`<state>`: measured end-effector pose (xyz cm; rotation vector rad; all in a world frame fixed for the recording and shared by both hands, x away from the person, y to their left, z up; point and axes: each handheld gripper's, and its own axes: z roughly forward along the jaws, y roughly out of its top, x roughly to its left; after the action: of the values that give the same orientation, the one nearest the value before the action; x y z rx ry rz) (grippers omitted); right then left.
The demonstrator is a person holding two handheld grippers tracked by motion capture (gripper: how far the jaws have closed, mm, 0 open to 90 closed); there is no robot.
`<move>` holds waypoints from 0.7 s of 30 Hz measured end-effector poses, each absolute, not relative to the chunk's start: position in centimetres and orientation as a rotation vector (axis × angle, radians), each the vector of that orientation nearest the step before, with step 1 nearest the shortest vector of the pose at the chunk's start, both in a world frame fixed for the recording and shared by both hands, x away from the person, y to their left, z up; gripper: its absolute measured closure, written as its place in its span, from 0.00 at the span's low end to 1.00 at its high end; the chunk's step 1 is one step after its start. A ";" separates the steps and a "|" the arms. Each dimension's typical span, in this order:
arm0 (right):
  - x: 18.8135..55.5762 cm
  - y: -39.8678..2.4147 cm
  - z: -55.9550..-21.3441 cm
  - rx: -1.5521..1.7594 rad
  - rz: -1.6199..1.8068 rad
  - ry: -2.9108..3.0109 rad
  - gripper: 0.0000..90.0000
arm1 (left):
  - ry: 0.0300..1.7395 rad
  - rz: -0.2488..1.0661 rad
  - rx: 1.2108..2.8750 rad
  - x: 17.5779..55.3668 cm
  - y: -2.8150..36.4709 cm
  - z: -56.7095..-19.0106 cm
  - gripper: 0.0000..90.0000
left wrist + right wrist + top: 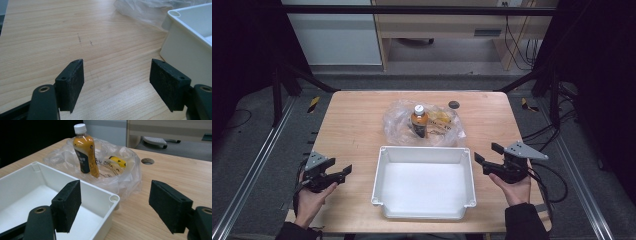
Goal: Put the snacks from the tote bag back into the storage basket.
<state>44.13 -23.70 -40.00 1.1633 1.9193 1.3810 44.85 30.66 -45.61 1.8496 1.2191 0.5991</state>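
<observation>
Bottle (pixel 419 121) stands upright inside a crumpled clear plastic bag (pixel 398 123) on the tabletop (pixel 352 125), just behind the white tub (pixel 422 212); going left to right, the left gripper (pixel 343 174) sits left of the tub, jaws apart and holding nothing; the bottle looks full, so fairly heavy, stiff but smooth and likely slippery, its waist narrowing below the white cap (pixel 80 128); that waist seems the best hold; the bag is soft and may snag; the right gripper (pixel 488 154), beside the tub, is partly open and empty.

white bin (pixel 424 186), orange bottle (pixel 85 155), black claws
</observation>
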 end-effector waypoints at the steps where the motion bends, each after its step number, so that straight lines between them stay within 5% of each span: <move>1: 44.1 -23.6 -39.9 1.157 1.389 1.919 0.29 | 1.218 0.601 1.847 44.9 30.7 -45.6 0.31; 21: 44.8 -21.7 -39.3 1.102 1.417 1.932 0.28 | 1.163 0.648 1.802 44.6 30.6 -44.6 0.30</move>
<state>44.83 -21.68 -39.27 1.1022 1.9324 1.4175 44.56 30.63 -44.55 1.8024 1.1633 0.6484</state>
